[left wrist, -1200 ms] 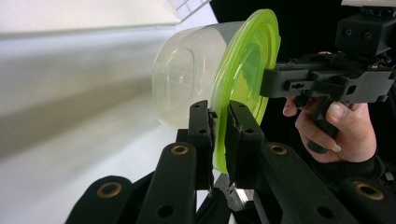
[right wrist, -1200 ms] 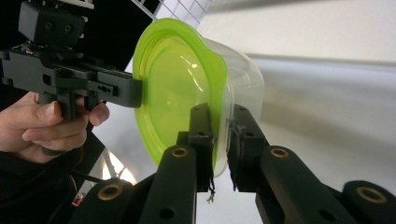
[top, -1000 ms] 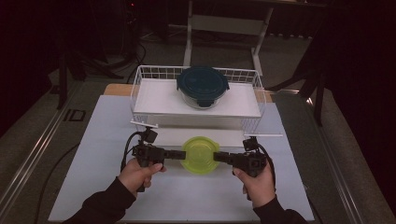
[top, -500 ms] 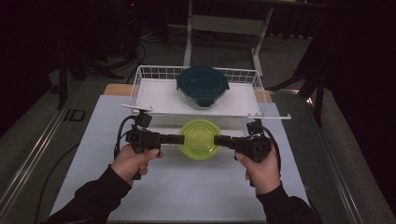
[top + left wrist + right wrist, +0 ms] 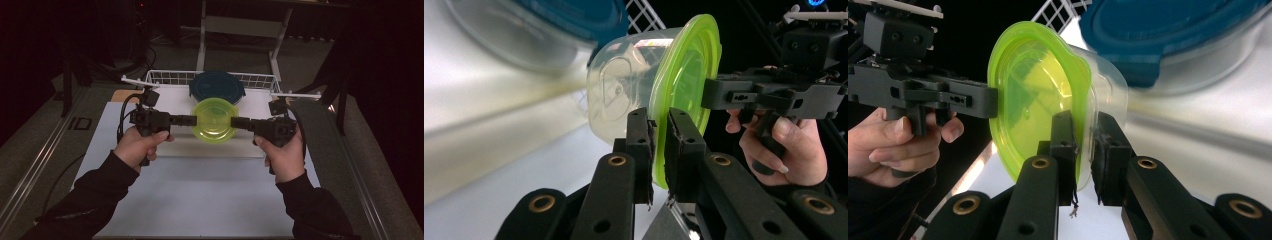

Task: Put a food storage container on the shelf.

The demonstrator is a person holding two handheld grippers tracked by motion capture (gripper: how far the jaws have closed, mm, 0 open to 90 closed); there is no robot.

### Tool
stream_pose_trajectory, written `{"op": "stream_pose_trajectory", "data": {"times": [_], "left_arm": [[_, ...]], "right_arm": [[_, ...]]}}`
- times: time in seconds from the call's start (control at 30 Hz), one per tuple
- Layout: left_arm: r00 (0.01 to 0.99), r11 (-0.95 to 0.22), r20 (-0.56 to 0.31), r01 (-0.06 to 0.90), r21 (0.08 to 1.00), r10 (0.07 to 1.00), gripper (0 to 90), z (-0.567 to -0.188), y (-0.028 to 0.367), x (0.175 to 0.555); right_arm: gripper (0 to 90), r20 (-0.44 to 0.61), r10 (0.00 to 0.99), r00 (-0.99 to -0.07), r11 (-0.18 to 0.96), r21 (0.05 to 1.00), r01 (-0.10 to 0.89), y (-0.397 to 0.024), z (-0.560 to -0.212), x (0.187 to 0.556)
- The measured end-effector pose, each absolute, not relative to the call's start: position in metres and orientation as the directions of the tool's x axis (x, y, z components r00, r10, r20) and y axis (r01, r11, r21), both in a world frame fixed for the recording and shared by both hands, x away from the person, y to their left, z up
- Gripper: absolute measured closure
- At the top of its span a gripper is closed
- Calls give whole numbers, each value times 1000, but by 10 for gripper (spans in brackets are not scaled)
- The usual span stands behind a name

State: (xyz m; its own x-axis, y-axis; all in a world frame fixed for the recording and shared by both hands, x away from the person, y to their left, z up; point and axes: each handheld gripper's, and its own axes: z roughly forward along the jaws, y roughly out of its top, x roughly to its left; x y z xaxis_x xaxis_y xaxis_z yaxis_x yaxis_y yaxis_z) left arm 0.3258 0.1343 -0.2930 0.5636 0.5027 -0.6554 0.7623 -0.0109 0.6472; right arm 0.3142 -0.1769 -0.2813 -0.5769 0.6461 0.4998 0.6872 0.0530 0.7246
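Observation:
A clear plastic tub with a lime-green lid point(image 5: 215, 120) hangs in the air between both hands, above the table's white mat. My left gripper point(image 5: 192, 120) is shut on the lid's rim from the left, and my right gripper point(image 5: 236, 122) is shut on the rim from the right. In the left gripper view the pads pinch the green rim point(image 5: 659, 150) with the clear tub body point(image 5: 621, 95) beyond. The right gripper view shows the lid point(image 5: 1033, 95) edge between the pads, and the other hand's gripper across it.
A white wire basket point(image 5: 170, 77) stands at the back of the table with a blue-lidded round container point(image 5: 216, 86) inside it. A white mat point(image 5: 200, 195) covers the table in front. Dark floor and a metal stand lie beyond.
Both hands have lifted the green-lidded tub up off the mat and carried it toward the basket. It now hangs just in front of the blue-lidded container.

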Motion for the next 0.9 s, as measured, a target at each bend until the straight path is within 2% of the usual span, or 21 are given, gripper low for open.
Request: {"op": "stream_pose_trajectory", "data": {"times": [0.47, 0.9], "left_arm": [[565, 11, -650, 750, 661, 508, 813, -264, 130, 358], [538, 9, -642, 763, 646, 546, 811, -254, 122, 386]], "right_arm": [[809, 483, 671, -562, 19, 747, 665, -179, -249, 345], [809, 501, 688, -525, -13, 732, 682, -181, -243, 372]]}}
